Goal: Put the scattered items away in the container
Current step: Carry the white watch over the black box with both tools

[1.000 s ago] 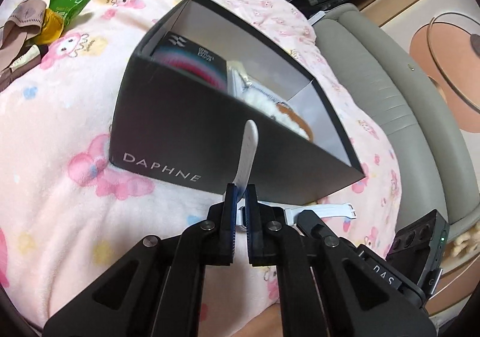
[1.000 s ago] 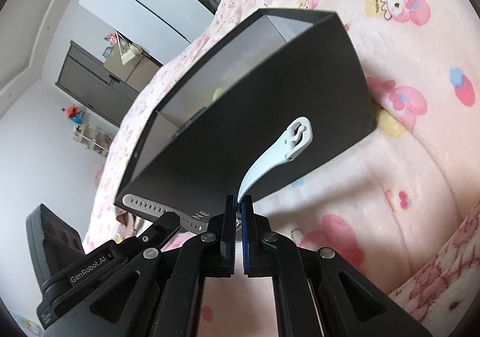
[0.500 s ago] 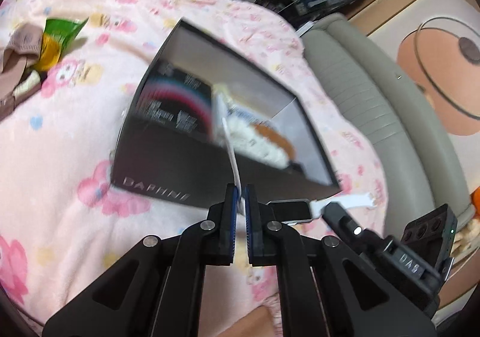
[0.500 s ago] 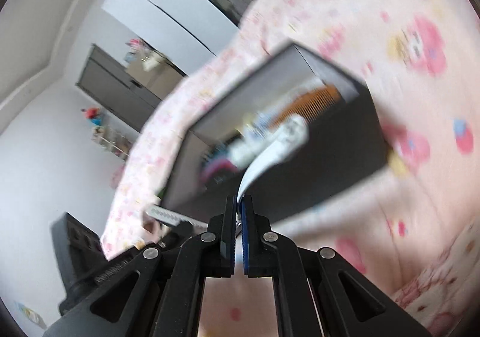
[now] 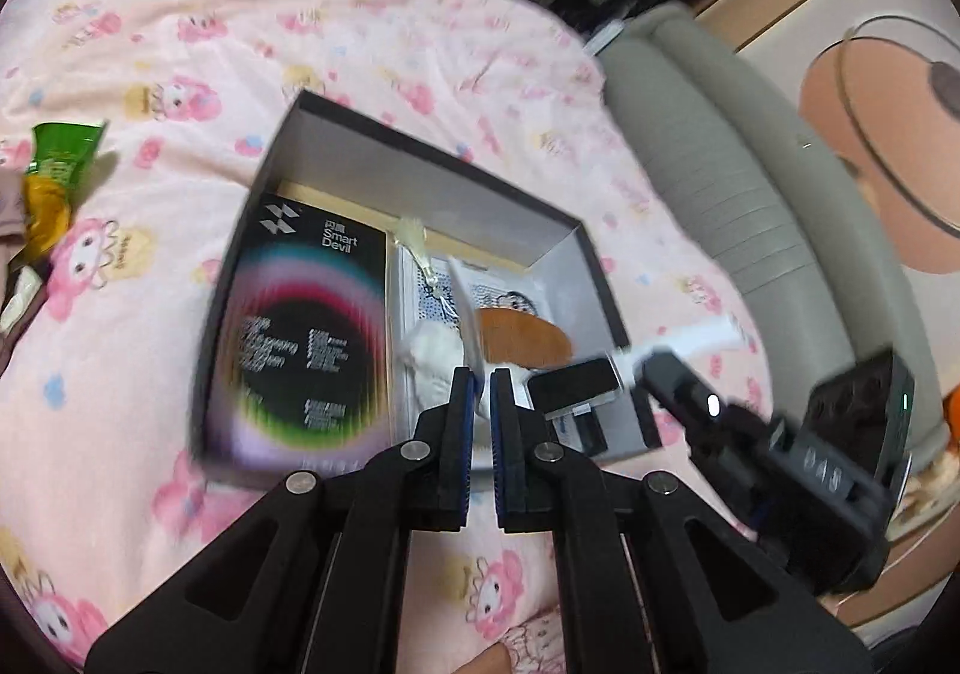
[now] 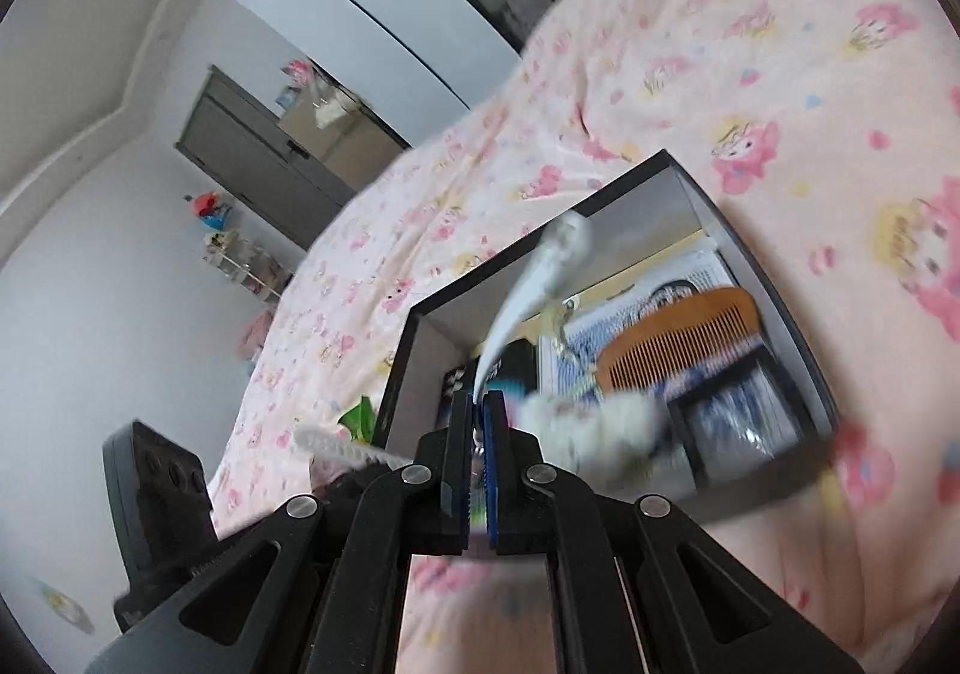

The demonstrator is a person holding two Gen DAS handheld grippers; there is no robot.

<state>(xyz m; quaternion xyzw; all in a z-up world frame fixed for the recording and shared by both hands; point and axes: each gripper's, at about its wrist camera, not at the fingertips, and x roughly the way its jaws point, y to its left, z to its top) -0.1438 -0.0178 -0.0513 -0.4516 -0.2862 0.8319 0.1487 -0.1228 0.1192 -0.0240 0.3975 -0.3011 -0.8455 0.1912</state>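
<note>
Jaws of both grippers, left and right, clamp the smartwatch's white straps, now lifted from beside the black box to over its lower-centre opening, ready to drop.

One black box at frame centre holds one carton, one wooden comb and one fluffy white toy. One green packet lies far left. Two grippers hold one watch.

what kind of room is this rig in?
Likely a home bedroom. The black box sits on a pink cartoon-print blanket over a bed with a padded grey edge, and a dark cabinet stands against the far wall.
</note>
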